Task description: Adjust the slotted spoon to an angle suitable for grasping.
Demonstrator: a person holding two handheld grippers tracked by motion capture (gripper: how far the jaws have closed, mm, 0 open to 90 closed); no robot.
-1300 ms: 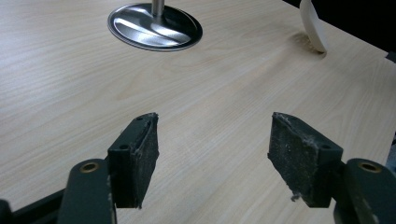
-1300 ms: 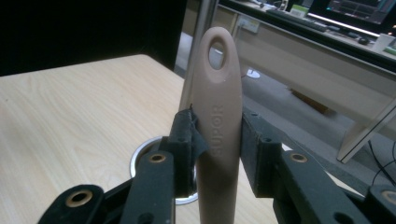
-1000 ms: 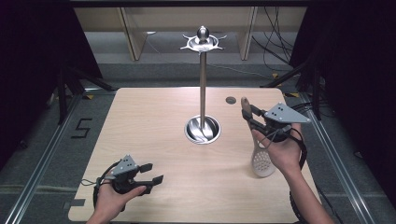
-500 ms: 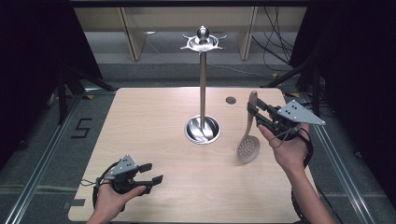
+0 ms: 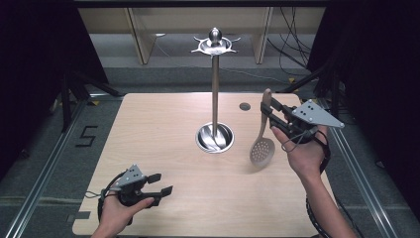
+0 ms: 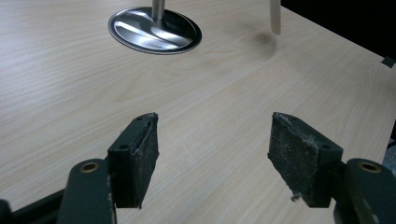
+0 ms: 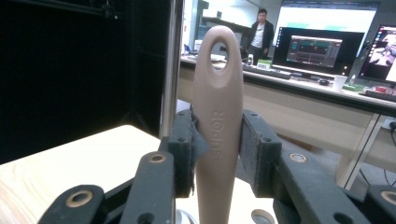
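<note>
High view, right tongs [image 5: 271, 113] grip slotted spoon [image 5: 262, 144], bare table [image 5: 163, 129] around.

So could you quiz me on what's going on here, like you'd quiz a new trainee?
1. True or false: the right gripper is shut on the spoon.
2. How do the left gripper's jaws stand? A) shut on the spoon B) open, nothing between them C) shut on the stand's pole
3. Fill in: the spoon's slotted bowl hangs ____ the table, to the right of the stand.

Key:
1. True. The right gripper view shows its jaws pressed on the handle's sides, just below the hanging hole.
2. B. They stand wide apart over bare wood at the table's near left.
3. Above. The handle points up and the bowl points down.
</note>
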